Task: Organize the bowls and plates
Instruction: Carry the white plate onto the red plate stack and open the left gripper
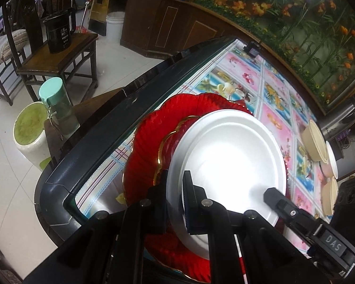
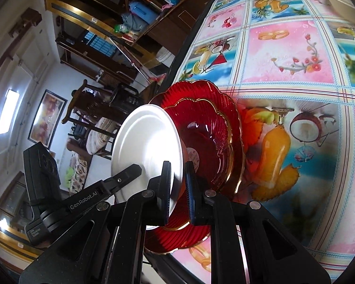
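- Both grippers are clamped on the rim of one white plate, the left gripper on one side and the right gripper on the other; each pair of fingers is pressed together with only the thin rim between.
- Two holds on opposite edges probably keep the wide, shallow plate level and stop it from swinging.
- The white plate hangs just over two red glass dishes: a smaller gold-rimmed red dish nested in a larger scalloped red plate. It looks meant to go on top of that stack.
- From the right wrist view the white plate is tilted, and I cannot tell whether it touches the red dish yet.
- The stack sits at the near left corner of a table with a dark edge, under a glossy cloth printed with fruit and flowers.
- Beige bowls wait at the far right.
- Beyond the table stand a wooden chair with a black kettle, a white bucket and dark wooden cabinets.
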`<state>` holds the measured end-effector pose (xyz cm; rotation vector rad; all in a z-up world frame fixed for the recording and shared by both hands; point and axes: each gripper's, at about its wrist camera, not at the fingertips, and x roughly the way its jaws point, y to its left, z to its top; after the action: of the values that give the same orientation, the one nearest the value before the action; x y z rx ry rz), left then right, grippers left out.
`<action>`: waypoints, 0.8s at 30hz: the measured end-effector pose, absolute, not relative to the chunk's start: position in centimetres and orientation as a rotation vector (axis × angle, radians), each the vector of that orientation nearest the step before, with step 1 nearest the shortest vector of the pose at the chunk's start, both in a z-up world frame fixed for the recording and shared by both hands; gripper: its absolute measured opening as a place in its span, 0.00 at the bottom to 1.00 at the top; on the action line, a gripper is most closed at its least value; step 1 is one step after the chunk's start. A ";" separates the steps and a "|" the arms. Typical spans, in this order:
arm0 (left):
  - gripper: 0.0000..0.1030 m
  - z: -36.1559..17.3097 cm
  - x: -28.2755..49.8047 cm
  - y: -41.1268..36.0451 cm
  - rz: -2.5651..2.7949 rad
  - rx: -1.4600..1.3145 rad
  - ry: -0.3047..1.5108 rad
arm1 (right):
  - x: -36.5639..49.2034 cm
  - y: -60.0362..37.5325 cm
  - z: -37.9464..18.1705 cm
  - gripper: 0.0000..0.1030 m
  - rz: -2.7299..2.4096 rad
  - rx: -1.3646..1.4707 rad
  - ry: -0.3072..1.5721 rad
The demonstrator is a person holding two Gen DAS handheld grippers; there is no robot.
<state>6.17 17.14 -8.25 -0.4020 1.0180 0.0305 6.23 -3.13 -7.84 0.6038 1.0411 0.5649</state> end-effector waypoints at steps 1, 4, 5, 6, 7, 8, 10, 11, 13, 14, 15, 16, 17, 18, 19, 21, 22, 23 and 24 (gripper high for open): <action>0.09 -8.3 6.2 17.2 0.029 -0.399 1.019 | 6.3 -3.0 -7.8 0.13 0.557 0.590 1.037; 0.10 -8.2 6.2 16.8 0.035 -0.361 1.013 | 6.4 -2.6 -7.6 0.13 0.531 0.543 1.024; 0.10 -8.1 6.1 16.6 0.040 -0.345 1.008 | 6.4 -2.5 -7.6 0.13 0.522 0.525 1.024; 0.10 -8.0 6.1 16.6 0.044 -0.334 1.006 | 6.3 -2.3 -7.5 0.13 0.512 0.505 1.020; 0.10 -8.0 6.1 16.6 0.046 -0.326 1.006 | 6.2 -2.1 -7.3 0.13 0.494 0.470 1.013; 0.10 -8.0 6.1 16.6 0.047 -0.320 1.004 | 6.2 -1.9 -7.2 0.13 0.475 0.439 1.006; 0.10 -7.8 6.0 16.8 0.050 -0.311 1.002 | 6.2 -1.6 -7.0 0.13 0.458 0.399 0.997; 0.11 -7.7 6.0 16.8 0.052 -0.304 0.999 | 6.1 -1.5 -6.9 0.14 0.448 0.375 0.987; 0.11 -7.6 6.0 16.7 0.049 -0.277 1.001 | 5.9 -1.7 -6.4 0.18 0.416 0.327 0.956; 0.12 -7.5 6.0 16.6 0.050 -0.262 1.002 | 5.8 -2.0 -6.1 0.18 0.403 0.312 0.935; 0.12 -7.5 6.0 16.4 0.056 -0.241 1.002 | 5.7 -2.3 -5.9 0.19 0.402 0.312 0.921; 0.12 -7.4 6.1 16.2 0.062 -0.225 1.002 | 5.6 -2.7 -5.6 0.19 0.401 0.318 0.911; 0.12 -7.3 6.0 16.0 0.068 -0.206 0.998 | 5.6 -3.2 -5.5 0.19 0.401 0.330 0.900; 0.12 -7.2 6.0 15.9 0.076 -0.189 0.992 | 5.6 -3.7 -5.3 0.19 0.403 0.343 0.888; 0.12 -7.0 5.9 15.8 0.084 -0.174 0.985 | 5.7 -4.2 -5.2 0.19 0.401 0.353 0.878; 0.19 -6.3 5.5 15.6 0.128 -0.120 0.953 | 5.5 -5.1 -4.9 0.19 0.399 0.374 0.858; 0.27 -6.0 5.3 15.6 0.145 -0.101 0.936 | 5.6 -5.5 -4.8 0.19 0.398 0.384 0.848; 0.36 -5.5 5.1 15.5 0.167 -0.077 0.910 | 5.6 -6.0 -4.6 0.19 0.391 0.394 0.835; 0.44 -5.0 4.9 15.3 0.186 -0.054 0.884 | 5.6 -6.8 -4.5 0.19 0.382 0.407 0.819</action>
<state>4.89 15.34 -4.99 -0.0543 0.8845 0.1856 5.55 -6.77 -4.46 0.4071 0.8192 0.3817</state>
